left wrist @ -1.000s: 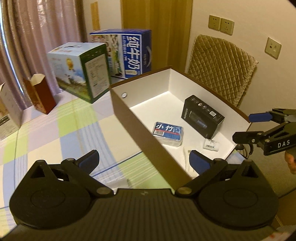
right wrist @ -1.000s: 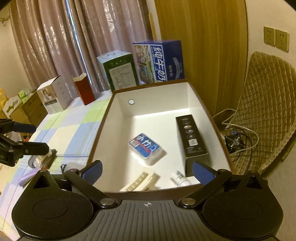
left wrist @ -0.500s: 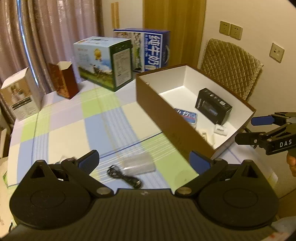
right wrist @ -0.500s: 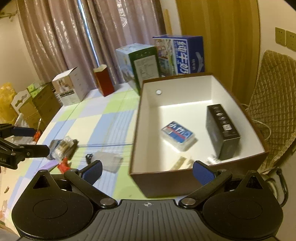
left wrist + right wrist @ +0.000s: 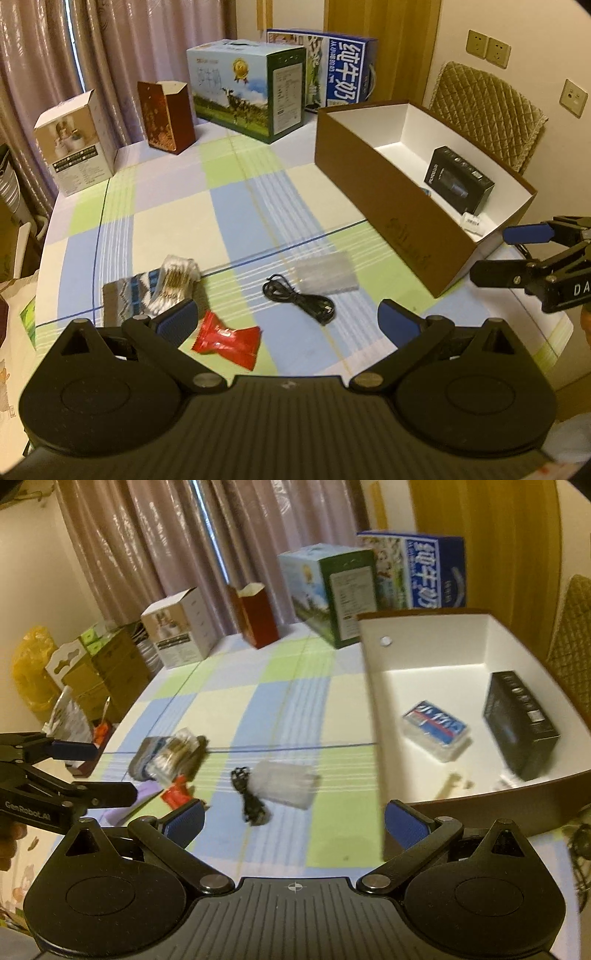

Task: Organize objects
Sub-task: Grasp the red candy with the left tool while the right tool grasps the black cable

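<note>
Claws left (image 5: 284, 320) and right (image 5: 293, 818) both wide, empty; one brown box (image 5: 384, 206), one black cable (image 5: 301, 304).

Both wrist views look down across the table (image 5: 236, 221), perhaps sharing the brown box (image 5: 436, 657).

Taking the brown open box (image 5: 391, 206) as landmark, four cartons stand beyond its far end: one blue milk carton (image 5: 343, 70), one green-and-blue carton (image 5: 247, 88), one dark red carton (image 5: 166, 116) and one white carton (image 5: 75, 142). Inside the box lie one black package (image 5: 519, 723), one blue tissue pack (image 5: 436, 729), one small white bottle (image 5: 472, 223) and one pale flat piece (image 5: 452, 784). On the worktop (image 5: 177, 206) left of the box are five loose things: one black cable (image 5: 299, 304), one clear plastic packet (image 5: 327, 273), one red wrapper (image 5: 227, 338), one bundle of cotton swabs (image 5: 173, 280) and one patterned cloth (image 5: 127, 301).
</note>
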`<state>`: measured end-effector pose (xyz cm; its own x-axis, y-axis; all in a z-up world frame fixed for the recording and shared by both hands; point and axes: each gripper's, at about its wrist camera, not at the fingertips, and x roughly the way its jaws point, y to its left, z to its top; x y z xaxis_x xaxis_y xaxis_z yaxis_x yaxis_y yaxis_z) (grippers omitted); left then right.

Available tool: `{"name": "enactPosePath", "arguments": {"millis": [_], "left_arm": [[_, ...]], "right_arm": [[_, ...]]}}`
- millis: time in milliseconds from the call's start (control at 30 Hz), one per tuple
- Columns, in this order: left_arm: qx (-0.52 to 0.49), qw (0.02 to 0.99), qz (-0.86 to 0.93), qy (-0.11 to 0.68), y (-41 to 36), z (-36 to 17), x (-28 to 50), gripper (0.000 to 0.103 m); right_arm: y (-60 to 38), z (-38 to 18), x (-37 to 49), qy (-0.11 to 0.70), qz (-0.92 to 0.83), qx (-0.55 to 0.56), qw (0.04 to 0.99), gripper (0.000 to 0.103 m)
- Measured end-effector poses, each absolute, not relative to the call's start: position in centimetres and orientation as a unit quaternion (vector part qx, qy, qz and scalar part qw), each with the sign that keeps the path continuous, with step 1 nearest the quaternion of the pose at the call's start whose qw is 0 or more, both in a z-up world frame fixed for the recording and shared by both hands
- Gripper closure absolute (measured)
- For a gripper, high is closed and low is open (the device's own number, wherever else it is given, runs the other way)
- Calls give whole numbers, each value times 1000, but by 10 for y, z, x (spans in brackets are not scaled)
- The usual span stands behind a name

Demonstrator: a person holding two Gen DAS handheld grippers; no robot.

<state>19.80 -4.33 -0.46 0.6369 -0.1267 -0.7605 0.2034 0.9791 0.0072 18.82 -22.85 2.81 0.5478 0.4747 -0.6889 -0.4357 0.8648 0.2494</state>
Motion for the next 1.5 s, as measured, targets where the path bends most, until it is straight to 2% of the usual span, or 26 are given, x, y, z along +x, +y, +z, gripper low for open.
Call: {"name": "enactPosePath", "arguments": {"millis": [400, 467, 633, 733, 900, 1033, 1167, 1500], "left_arm": [[42, 890, -75, 447, 0, -39, 197, 1], [40, 889, -74, 450, 6, -45, 198, 1], [24, 885, -59, 461, 18, -62, 205, 4], [-4, 879, -46, 474, 25, -73, 213, 7], [-48, 869, -21, 492, 29, -88, 229, 13], [-98, 853, -2, 512, 30, -102, 242, 24], [-140, 841, 17, 522, 31, -112, 250, 30], [-175, 832, 58, 524, 33, -124, 267, 31]], "right_arm": [[-175, -13, 203, 433, 273, 7, 859, 3], [-167, -18, 207, 433, 278, 0, 857, 9], [-151, -36, 221, 436, 291, -18, 852, 43], [-142, -47, 230, 441, 302, -37, 844, 54], [-132, -64, 248, 449, 317, -60, 833, 63], [-129, -71, 259, 455, 329, -67, 825, 64], [-123, -78, 267, 459, 344, -76, 816, 66], [-111, -95, 283, 463, 356, -85, 808, 84]]}}
